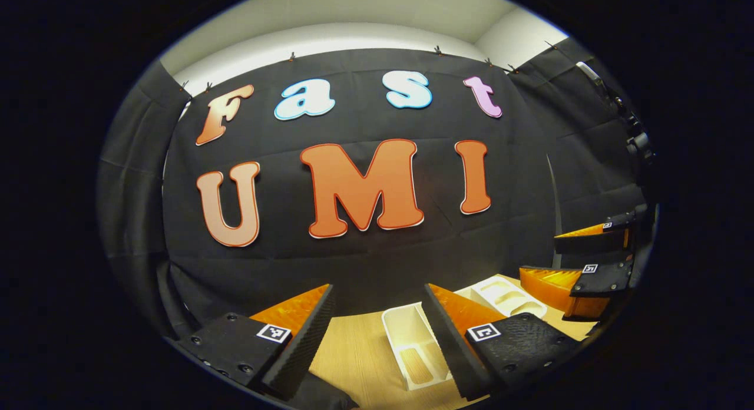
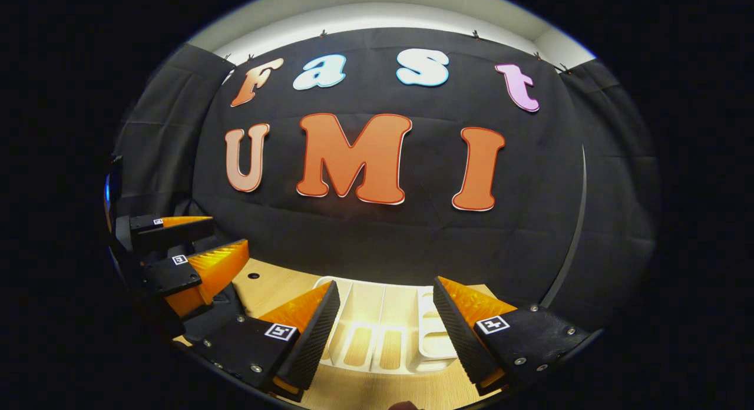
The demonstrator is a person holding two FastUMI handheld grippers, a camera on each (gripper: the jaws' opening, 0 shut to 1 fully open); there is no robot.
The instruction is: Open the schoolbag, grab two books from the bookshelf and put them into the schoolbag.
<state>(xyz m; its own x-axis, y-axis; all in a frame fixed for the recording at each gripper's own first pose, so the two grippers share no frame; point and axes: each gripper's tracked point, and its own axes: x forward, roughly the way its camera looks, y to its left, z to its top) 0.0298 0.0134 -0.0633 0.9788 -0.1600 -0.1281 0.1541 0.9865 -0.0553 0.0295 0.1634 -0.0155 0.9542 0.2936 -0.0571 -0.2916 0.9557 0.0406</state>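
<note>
Presently, a white slotted bookshelf [image 2: 383,333] lies flat on the wooden counter [image 1: 359,357], directly ahead of the right hand-held gripper [image 2: 386,333] and seen between its spread fingers. No books can be made out in its compartments. The left hand-held gripper [image 1: 377,333] is also spread, gripping nothing, with one end of the bookshelf [image 1: 415,354] between its fingers. Small square marker tags [image 1: 274,333] sit on the fingers; no legible writing.
</note>
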